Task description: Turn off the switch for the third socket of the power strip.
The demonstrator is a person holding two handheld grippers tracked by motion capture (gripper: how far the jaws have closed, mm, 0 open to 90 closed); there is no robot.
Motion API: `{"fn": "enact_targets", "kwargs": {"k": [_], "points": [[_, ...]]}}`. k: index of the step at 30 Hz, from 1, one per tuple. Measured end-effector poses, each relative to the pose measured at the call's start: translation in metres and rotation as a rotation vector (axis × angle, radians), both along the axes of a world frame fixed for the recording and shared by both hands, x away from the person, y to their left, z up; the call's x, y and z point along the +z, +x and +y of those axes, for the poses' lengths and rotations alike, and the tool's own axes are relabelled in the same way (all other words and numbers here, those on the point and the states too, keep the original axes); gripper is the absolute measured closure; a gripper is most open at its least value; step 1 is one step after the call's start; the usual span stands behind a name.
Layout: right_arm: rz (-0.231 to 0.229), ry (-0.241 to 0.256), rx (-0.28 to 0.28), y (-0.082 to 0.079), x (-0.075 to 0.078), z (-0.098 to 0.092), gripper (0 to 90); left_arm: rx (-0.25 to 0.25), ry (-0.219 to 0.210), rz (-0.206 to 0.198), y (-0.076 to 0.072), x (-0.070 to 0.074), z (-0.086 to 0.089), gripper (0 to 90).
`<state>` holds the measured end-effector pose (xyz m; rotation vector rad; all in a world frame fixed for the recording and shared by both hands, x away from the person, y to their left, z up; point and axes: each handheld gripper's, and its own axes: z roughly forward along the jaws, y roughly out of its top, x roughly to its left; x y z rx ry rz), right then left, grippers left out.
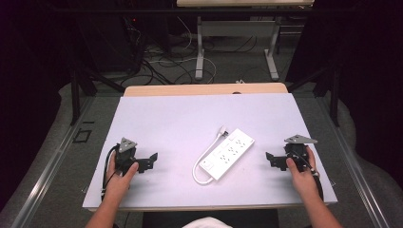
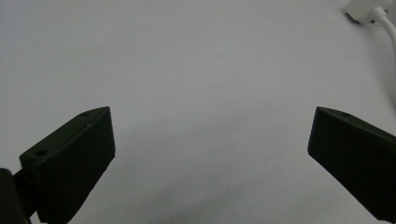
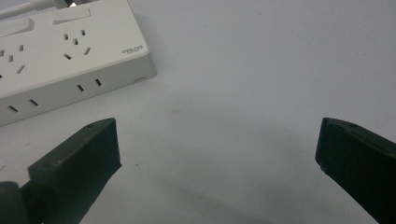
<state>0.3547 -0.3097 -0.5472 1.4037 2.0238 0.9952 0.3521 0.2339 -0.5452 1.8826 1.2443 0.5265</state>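
Both hands parked, left gripper (image 1: 151, 160) and right gripper (image 1: 269, 158) with jaws spread wide and empty, the power strip (image 1: 226, 153) untouched mid-worktop (image 1: 166, 114) toward the near edge, looks like the opening reach comes next

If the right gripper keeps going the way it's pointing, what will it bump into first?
Probably the white power strip. The right gripper, jaws open, points left toward it, with bare table between. Its own view puts the strip slightly off-centre, so it might just clip the end.

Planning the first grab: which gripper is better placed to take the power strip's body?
Probably right: the right gripper, open, has the power strip close before its jaws; the left gripper faces its cord.
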Motion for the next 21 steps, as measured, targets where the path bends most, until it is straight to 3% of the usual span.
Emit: {"fn": "enact_targets", "kwargs": {"k": [7, 21], "points": [[0.025, 0.021, -0.008, 0.0001, -0.0063, -0.0018, 0.0, -0.004, 0.004, 0.009, 0.0, 0.0006, 0.0009, 0.7], [0.031, 0.029, -0.017, -0.0003, -0.0079, -0.0058, 0.0, -0.007, 0.006, 0.008, 0.0004, 0.0005, 0.0009, 0.7]]}}
